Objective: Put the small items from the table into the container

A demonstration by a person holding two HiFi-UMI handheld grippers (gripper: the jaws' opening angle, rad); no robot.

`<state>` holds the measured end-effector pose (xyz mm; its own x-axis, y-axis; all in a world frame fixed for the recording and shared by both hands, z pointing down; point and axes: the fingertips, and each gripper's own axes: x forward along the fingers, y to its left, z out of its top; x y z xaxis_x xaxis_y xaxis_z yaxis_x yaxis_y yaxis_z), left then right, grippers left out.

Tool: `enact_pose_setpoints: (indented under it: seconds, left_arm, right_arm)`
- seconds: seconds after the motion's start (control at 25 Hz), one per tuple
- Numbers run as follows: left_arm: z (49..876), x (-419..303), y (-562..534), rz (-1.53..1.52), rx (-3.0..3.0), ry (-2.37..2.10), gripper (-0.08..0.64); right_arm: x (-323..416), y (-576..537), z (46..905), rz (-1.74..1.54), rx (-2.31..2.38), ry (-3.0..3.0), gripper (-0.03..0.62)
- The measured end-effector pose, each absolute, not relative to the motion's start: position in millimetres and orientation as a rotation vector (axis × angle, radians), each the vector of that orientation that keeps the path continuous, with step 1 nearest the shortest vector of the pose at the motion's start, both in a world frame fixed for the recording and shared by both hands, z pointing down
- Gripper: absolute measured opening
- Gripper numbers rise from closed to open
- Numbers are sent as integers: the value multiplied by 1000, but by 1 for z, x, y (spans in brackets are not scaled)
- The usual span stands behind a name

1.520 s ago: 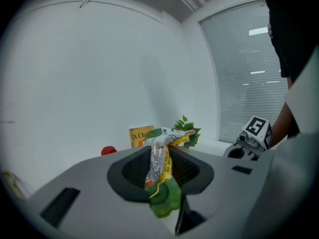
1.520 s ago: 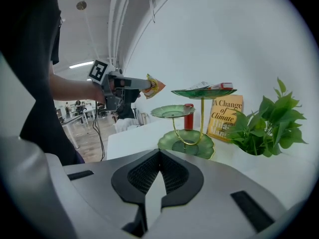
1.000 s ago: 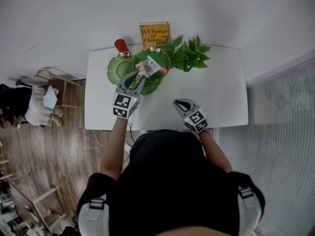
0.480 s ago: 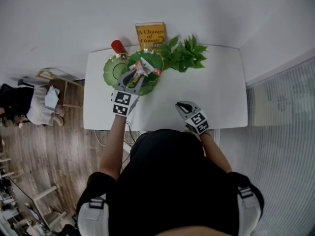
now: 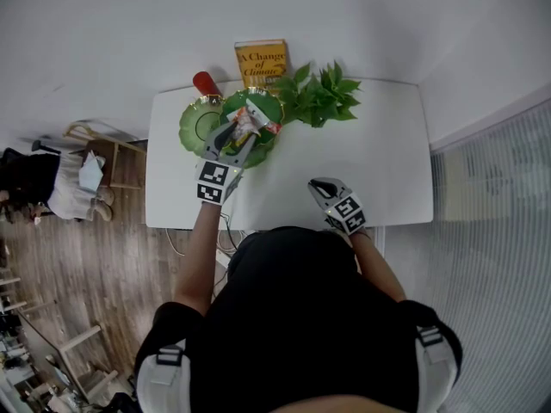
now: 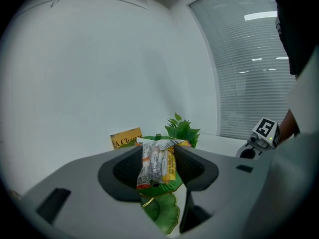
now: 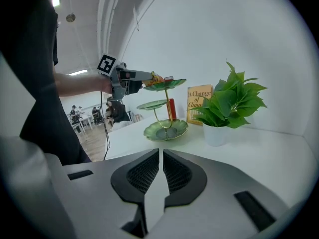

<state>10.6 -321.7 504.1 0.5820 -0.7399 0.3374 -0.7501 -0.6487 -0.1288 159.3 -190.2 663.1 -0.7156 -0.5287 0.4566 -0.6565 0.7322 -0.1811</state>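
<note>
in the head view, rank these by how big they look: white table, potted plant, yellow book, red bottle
1. white table, by far the largest
2. potted plant
3. yellow book
4. red bottle, the smallest
All stand at the table's far edge, so nearness hardly skews the order.

**Loads of room in front and to the right of the tiered stand (image 5: 200, 123), cramped at the back**
The bare white table (image 5: 379, 162) runs from the stand to the near edge and off to its right, nothing in the way there. Tight spots: the potted plant (image 5: 317, 97) is just beside its right, and the red bottle (image 5: 207, 83) and yellow book (image 5: 261, 61) sit behind it against the wall (image 5: 129, 33). Over its top tier is the left gripper (image 5: 244, 132), jaws opening with a snack packet (image 5: 256, 119) between them, so that way's taken.
</note>
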Motion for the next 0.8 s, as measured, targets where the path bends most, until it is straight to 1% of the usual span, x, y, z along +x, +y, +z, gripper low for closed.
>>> enact_pose_setpoints:
  seconds: [0.2, 0.32, 0.36, 0.48, 0.52, 0.6, 0.8]
  left_arm:
    - [498, 7, -321, 515, 2769, -1323, 198]
    - [502, 7, -320, 516, 2760, -1295, 220]
    - [504, 7, -319, 522, 2761, -1277, 240]
    - [501, 9, -313, 506, 2779, -1215, 340]
    - [498, 10, -311, 490, 2783, -1204, 353]
    - [499, 9, -309, 483, 2777, -1194, 365]
    - [514, 1, -315, 582, 2738, -1220, 367]
  right_arm:
    - [164, -189, 668, 487, 917, -2547, 26]
    - [165, -191, 668, 496, 919, -2548, 26]
    - [165, -192, 668, 497, 919, -2549, 26]
    - [163, -196, 666, 489, 912, -2551, 26]
    - [163, -197, 665, 488, 909, -2552, 26]
    - [161, -199, 664, 488, 901, -2550, 26]
    - [157, -202, 664, 481, 874, -2545, 26]
